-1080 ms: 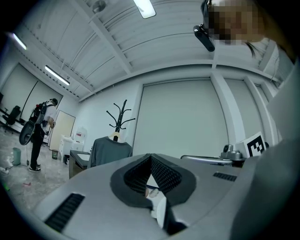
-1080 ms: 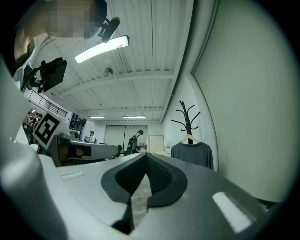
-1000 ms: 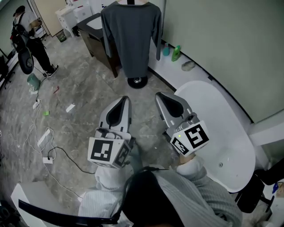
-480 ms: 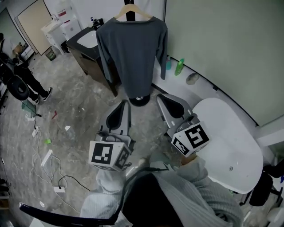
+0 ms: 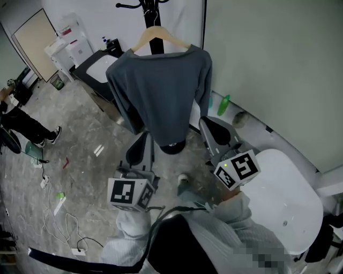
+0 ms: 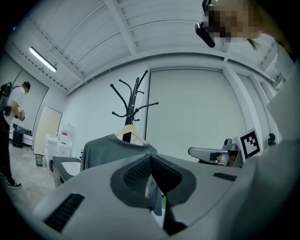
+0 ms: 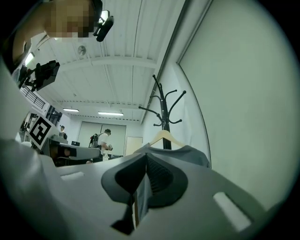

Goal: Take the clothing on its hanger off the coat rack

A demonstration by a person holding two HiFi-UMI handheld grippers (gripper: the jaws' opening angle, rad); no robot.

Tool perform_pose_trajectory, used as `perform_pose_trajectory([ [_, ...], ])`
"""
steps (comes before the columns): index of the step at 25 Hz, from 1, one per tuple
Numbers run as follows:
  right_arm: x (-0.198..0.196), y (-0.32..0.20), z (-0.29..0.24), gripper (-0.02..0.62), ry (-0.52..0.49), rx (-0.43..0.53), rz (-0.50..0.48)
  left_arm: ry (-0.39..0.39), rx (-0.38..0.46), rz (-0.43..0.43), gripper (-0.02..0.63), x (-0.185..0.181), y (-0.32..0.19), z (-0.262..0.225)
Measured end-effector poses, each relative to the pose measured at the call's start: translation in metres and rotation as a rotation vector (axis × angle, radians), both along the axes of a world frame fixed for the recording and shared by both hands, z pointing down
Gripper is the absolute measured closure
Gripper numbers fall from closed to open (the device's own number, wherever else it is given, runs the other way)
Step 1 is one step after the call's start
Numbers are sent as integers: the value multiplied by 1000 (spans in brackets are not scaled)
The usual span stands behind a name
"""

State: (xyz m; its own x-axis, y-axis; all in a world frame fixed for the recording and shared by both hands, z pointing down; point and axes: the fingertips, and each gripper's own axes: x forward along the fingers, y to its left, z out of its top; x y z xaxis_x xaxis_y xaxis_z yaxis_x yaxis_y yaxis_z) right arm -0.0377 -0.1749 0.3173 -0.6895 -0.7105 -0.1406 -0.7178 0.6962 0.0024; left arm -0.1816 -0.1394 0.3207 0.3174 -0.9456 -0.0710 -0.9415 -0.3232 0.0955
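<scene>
Closer now than a second ago, grey shirt [image 5: 161, 91] hung by wooden hanger [image 5: 155, 36] on coat rack [image 5: 151, 10] at twelve o'clock, left tongs [image 5: 142, 143] and right tongs [image 5: 210, 127] pressed together, nothing gripped.

Bright, cool, even indoor light, with only soft, faint shadows. In the left gripper view a ceiling strip light [image 6: 43, 59] glows at ten o'clock. In the right gripper view paler panel lights [image 7: 110, 113] sit at nine o'clock, without glare. Both gripper views are fisheye, black at the corners, and bend the ceiling beams [image 6: 123, 35]. The head view curves toward its edges, and the grey sweater [image 5: 161, 93] reads dark but sharp
</scene>
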Motion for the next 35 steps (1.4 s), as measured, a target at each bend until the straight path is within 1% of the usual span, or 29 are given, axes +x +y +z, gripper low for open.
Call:
perform_pose_trajectory([
  [5,-4,-110,-36,592,-21,62,-38,-14,54,-20,601,-14,-106,-40],
  [8,-12,-152,-52,592,-22,80,-63,-20,66,-5,601,-17,-146,-52],
  [11,-25,-185,-57,592,-13,80,-87,-31,57,0,601,-23,-180,-56],
  [14,-40,-216,-55,592,14,95,-69,-50,62,-23,601,-35,-214,-57],
  [16,-47,-230,-51,592,58,112,-40,-69,68,-35,601,-41,-231,-57],
  [18,-51,-241,-51,591,114,141,5,-109,81,-58,600,-47,-241,-63],
  [20,-54,-250,-57,587,171,180,55,-172,113,-106,600,-57,-247,-75],
  [22,-58,-258,-65,568,240,223,101,-266,139,-145,598,-64,-253,-87],
  [23,-60,-261,-68,562,279,244,120,-323,141,-156,574,-66,-256,-90],
  [24,-62,-264,-69,553,320,263,134,-384,140,-166,513,-68,-260,-92],
  [25,-65,-268,-70,536,364,280,145,-446,139,-178,496,-70,-265,-93],
  [26,-68,-273,-69,501,409,291,154,-506,138,-194,489,-72,-270,-93],
  [27,-71,-277,-68,492,451,299,160,-565,133,-213,474,-75,-275,-92],
  [28,-74,-282,-66,465,490,305,165,-621,124,-232,457,-77,-281,-90],
  [29,-76,-287,-65,453,525,310,170,-671,116,-248,440,-78,-287,-87],
  [31,-80,-296,-62,425,590,315,186,-754,113,-261,411,-77,-298,-80],
  [33,-83,-304,-59,407,643,309,198,-817,106,-262,379,-75,-309,-72],
  [35,-88,-309,-55,403,668,297,191,-880,94,-267,377,-73,-319,-65],
])
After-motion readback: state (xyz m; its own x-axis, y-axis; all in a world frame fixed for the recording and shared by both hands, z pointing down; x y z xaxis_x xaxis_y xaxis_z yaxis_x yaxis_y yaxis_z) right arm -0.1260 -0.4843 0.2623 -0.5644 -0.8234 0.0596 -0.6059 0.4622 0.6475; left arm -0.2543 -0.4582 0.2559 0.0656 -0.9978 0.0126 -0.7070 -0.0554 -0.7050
